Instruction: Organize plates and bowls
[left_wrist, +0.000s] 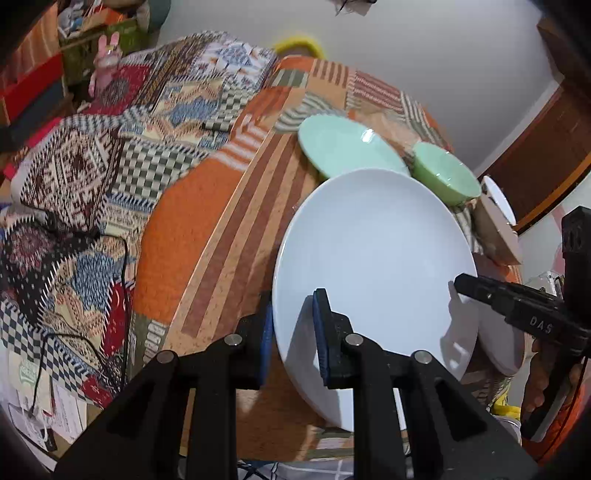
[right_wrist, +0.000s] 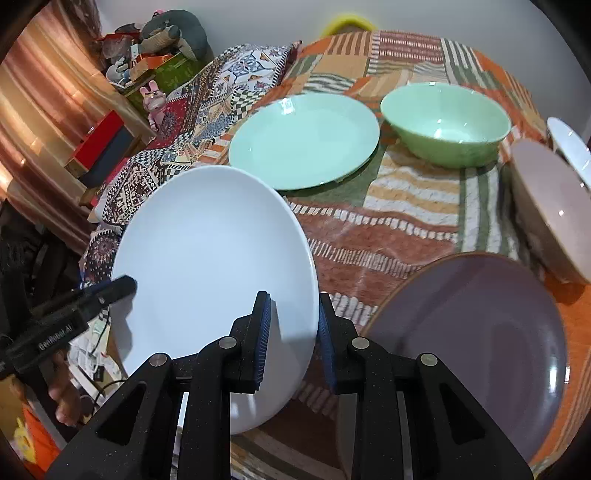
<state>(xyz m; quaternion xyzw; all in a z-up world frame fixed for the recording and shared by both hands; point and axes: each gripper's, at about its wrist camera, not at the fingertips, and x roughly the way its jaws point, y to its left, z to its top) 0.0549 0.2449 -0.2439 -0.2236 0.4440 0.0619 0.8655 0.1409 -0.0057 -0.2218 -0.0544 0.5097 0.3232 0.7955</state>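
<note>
A large white plate (left_wrist: 373, 273) (right_wrist: 210, 273) is held tilted above the table between both grippers. My left gripper (left_wrist: 291, 328) straddles its left rim, jaws a plate-width apart; whether the pads press it is unclear. My right gripper (right_wrist: 293, 328) straddles the opposite rim in the same way; its finger shows in the left wrist view (left_wrist: 480, 288). On the table stand a mint green plate (right_wrist: 303, 138) (left_wrist: 343, 147), a green bowl (right_wrist: 447, 122) (left_wrist: 443, 171), a purple plate (right_wrist: 476, 339), a pinkish bowl (right_wrist: 554, 206) and a small white dish (right_wrist: 569, 147).
The table carries an orange patchwork cloth (right_wrist: 388, 229). A patterned blanket (left_wrist: 110, 166) drapes to the left with black cables (left_wrist: 110, 258) on it. Boxes and a pink toy rabbit (right_wrist: 153, 98) sit at the back left near a curtain.
</note>
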